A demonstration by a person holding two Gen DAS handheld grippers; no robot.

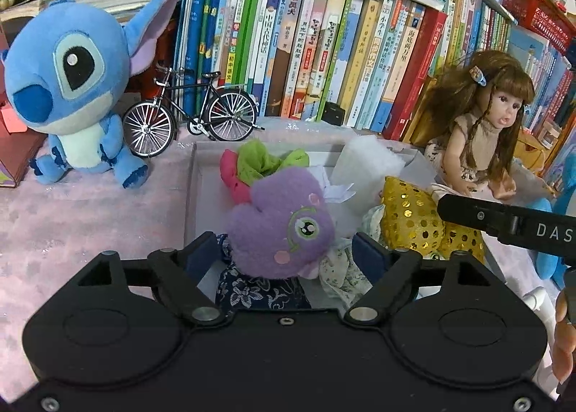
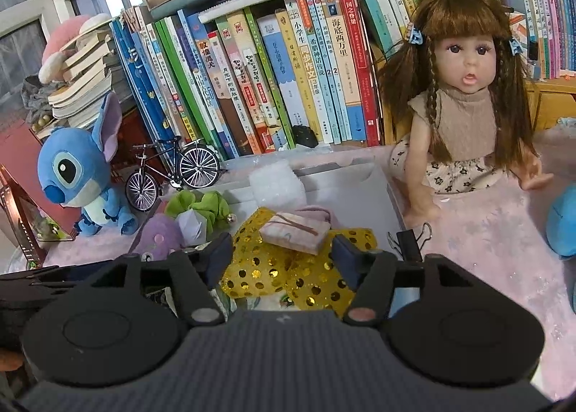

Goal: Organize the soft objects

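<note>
A grey tray [image 1: 190, 174] holds soft things: a purple plush toy [image 1: 280, 228], a green and pink cloth [image 1: 259, 160], white wadding [image 1: 367, 163], a gold sequin pouch [image 1: 410, 214] and floral cloths [image 1: 248, 289]. My left gripper [image 1: 288, 250] is open, its fingers on either side of the purple plush, not touching it. My right gripper [image 2: 280, 257] is open above the gold sequin pouch [image 2: 288, 268], which carries a small pink wrapped block [image 2: 295, 232]. The purple plush [image 2: 158, 235] shows at its left. The tray's far wall [image 2: 345, 178] is visible.
A blue Stitch plush [image 1: 72, 88] and a model bicycle [image 1: 190, 117] stand left of the tray. A long-haired doll [image 1: 482, 124] sits at its right. A row of books [image 1: 324, 45] lines the back. A binder clip [image 2: 410, 243] lies on the pink cloth surface.
</note>
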